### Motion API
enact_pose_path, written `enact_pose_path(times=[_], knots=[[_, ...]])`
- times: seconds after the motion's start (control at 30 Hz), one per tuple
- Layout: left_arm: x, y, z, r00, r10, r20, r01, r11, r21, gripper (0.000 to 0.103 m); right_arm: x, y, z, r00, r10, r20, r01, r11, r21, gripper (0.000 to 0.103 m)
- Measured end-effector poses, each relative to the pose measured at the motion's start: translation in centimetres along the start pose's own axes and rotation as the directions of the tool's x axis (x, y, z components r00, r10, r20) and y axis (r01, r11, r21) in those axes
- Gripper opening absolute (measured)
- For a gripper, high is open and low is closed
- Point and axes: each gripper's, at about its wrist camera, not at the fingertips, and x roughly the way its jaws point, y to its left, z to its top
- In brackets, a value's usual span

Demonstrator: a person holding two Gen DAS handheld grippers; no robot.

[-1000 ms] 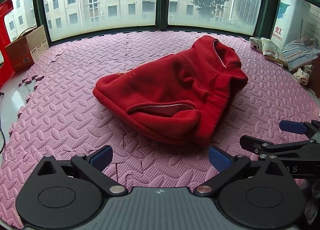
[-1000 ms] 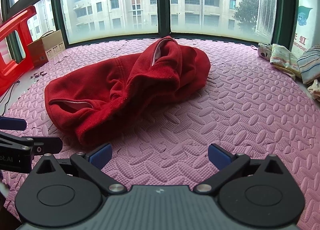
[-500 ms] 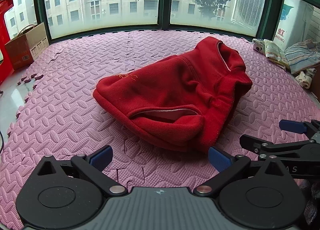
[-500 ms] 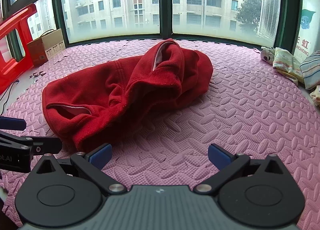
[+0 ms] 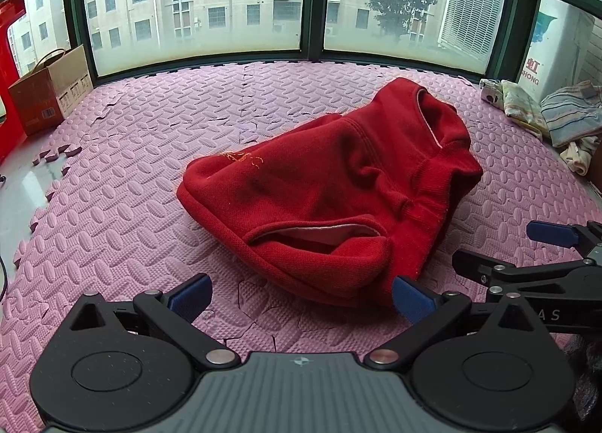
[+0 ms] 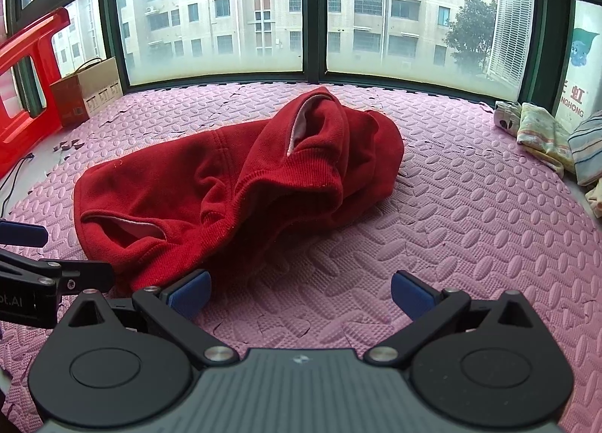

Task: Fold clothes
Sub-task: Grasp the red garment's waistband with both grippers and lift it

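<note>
Blue-padded left gripper (image 5: 301, 295) low at near edge of pink foam mat (image 5: 124, 207), jaws wide apart, nothing between them. Its right pad sits just beside the near hem of the red sweater (image 5: 331, 199); contact can't be told. Right gripper (image 6: 299, 291) also near, jaws wide apart, holding nothing; its left pad is at the near corner of the sweater, touching or just short, unclear. Each gripper shows in the other's view: right one at the right edge of the left wrist view, left one at the left edge of the right wrist view.

Sweater lies crumpled mid-mat, unfolded, bunched higher at the far right end, pale lining showing at an opening near the front and another at the far end. Small orange stitching on its left part.

Farther left: cardboard box (image 5: 49, 90) at the mat edge, red plastic piece (image 6: 26, 75) beside it, loose mat bits on bare floor. Far right: pile of striped and patterned cloths (image 5: 545, 116). Beyond, dark-framed windows (image 5: 312, 0) with apartment blocks and a tree outside.
</note>
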Motion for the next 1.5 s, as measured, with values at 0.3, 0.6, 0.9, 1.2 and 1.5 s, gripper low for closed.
enact_pose_path(times=[0.3, 0.6, 0.9, 1.2, 1.5], knots=[[0.5, 1.2, 1.1, 0.999, 0.032, 0.006, -0.032, 0.999, -0.044, 0.103, 0.5, -0.5, 1.6, 1.0, -0.005, 0.024, 0.005, 1.0, -0.013, 0.1], [1.4, 3.4, 2.1, 0.997, 0.074, -0.012, -0.075, 0.988, -0.137, 0.103, 1.9, -2.1, 5.0, 0.999, 0.018, 0.047, -0.018, 1.0, 0.009, 0.089], [3.2, 5.3, 2.3, 0.996, 0.017, -0.091, -0.04, 0.966, -0.256, 0.076, 5.9, -4.0, 6.7, 0.993, 0.115, -0.019, -0.112, 0.987, 0.119, 0.05], [3.3, 5.2, 2.7, 0.992, -0.098, -0.082, 0.074, 0.962, -0.263, 0.015, 4.1, -4.3, 6.0, 0.984, 0.179, 0.011, -0.179, 0.973, 0.146, 0.018], [-1.0, 6.5, 3.5, 0.98, -0.199, -0.018, 0.19, 0.955, -0.227, 0.011, -2.8, -3.7, 4.9, 0.965, 0.259, 0.049, -0.262, 0.962, 0.073, 0.016]])
